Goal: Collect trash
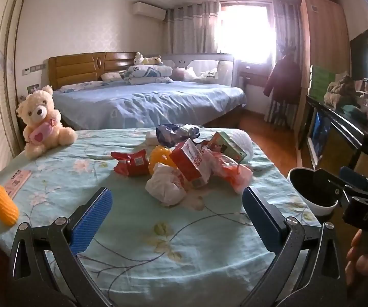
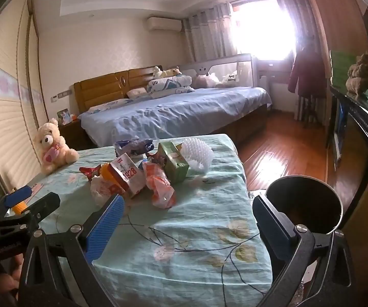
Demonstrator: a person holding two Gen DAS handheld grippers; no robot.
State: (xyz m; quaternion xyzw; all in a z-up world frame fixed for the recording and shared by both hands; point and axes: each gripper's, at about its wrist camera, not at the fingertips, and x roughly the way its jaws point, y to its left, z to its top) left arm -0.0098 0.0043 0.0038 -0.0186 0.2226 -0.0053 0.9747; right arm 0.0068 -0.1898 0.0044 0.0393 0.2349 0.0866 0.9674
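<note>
Trash lies heaped at the middle of my worktop [image 1: 137, 250], on the flowered green cloth: a red-and-white carton [image 1: 187, 162], a crumpled white bag [image 1: 166, 186], an orange-and-white bag [image 1: 231, 170], a red wrapper [image 1: 130, 162], a green carton [image 1: 226, 143], a dark blue wrapper [image 1: 176, 131] and a white foam net [image 1: 242, 142]. From my left claw [image 1: 177, 216] the heap sits at twelve o'clock, just ahead of the blue pads. That claw is spread wide and holds nothing. My right claw [image 2: 187, 222] is likewise wide apart and empty; from it the heap is at eleven o'clock. The bin [image 2: 304, 204], dark inside, stands off the worktop's edge at about two o'clock from the right claw, close to its right finger.

I judge that nothing has been picked yet. The risks I see: the bags are thin and slack, so a pinch could catch only a fold and let it slip. The cartons lean on one another, so pulling one may tumble the rest toward the worktop's right edge and onto the floor. The teddy bear [image 1: 43, 121] at ten o'clock and the yellow corn toy [image 1: 2, 203] at nine are not trash; I must not sweep them along. The claw could also snag the cloth.
</note>
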